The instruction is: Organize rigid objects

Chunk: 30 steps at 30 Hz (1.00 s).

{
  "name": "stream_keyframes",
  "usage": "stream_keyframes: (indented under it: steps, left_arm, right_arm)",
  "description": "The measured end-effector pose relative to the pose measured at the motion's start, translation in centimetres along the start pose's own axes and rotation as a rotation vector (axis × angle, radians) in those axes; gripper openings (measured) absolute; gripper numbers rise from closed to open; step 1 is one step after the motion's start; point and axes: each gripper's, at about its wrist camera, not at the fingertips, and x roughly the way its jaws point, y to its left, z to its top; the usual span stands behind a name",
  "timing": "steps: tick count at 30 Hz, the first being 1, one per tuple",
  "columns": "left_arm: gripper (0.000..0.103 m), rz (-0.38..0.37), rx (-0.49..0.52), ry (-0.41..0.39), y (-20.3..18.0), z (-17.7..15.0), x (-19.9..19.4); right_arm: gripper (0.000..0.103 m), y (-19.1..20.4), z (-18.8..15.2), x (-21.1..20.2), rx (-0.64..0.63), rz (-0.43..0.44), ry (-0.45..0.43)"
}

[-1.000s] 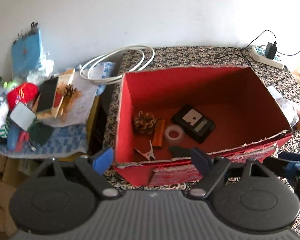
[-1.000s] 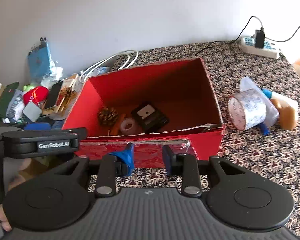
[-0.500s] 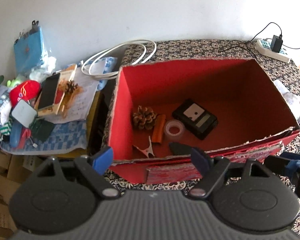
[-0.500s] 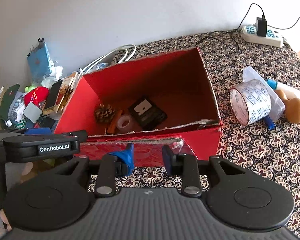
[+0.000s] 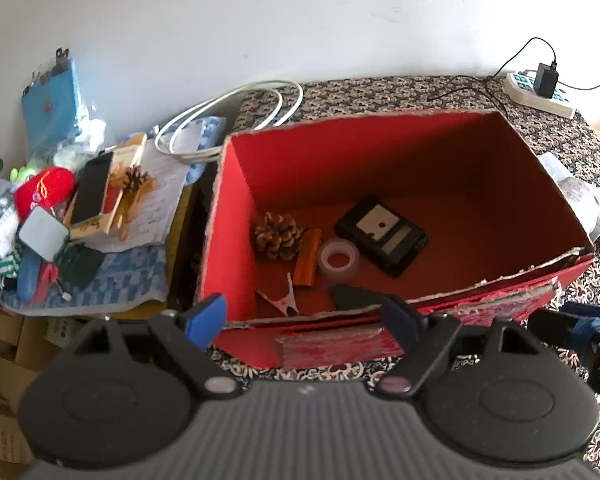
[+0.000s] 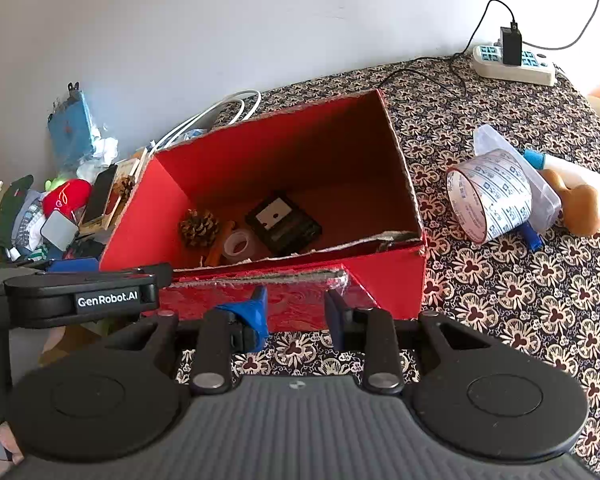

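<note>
A red cardboard box (image 5: 236,216) (image 6: 396,280) stands on the patterned tablecloth. Inside lie a pine cone (image 5: 278,235) (image 6: 199,227), an orange stick (image 5: 307,256), a clear tape roll (image 5: 338,259) (image 6: 238,245), a black device (image 5: 381,234) (image 6: 284,229), a clip (image 5: 281,298) and a dark piece (image 5: 354,295). My left gripper (image 5: 302,314) is open and empty, above the box's near wall. My right gripper (image 6: 296,312) is open a little and empty, in front of the box. A large printed tape roll (image 6: 490,196) lies right of the box.
A wooden piece (image 6: 580,204), a plastic bag (image 6: 544,196) and a white-blue tube (image 6: 560,164) lie at the right. A power strip (image 6: 514,64) sits at the back. White cable (image 5: 236,116) and a cluttered pile with a phone (image 5: 92,188) are left of the box.
Both grippers have risen and drawn back slightly, so the box sits lower and looks deeper in both views. Neither gripper's opening has changed. Nothing in the box has moved.
</note>
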Motion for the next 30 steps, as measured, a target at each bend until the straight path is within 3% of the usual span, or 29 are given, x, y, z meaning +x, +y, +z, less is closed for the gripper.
stream_keyframes:
  steps: [21,23,30]
  left_arm:
    - [0.084,-0.013,-0.010,-0.016,0.8,-0.3,-0.6]
    - [0.091,-0.010,-0.017,-0.023,1.0,-0.3,-0.8]
    - [0.091,0.005,-0.031,-0.033,1.5,-0.5,-1.1]
  right_arm:
    - [0.014,0.8,-0.6,-0.5,-0.021,-0.036,-0.027]
    - [0.014,1.0,-0.6,-0.5,-0.026,-0.033,-0.027]
    - [0.014,1.8,-0.6,-0.5,-0.044,-0.027,-0.030]
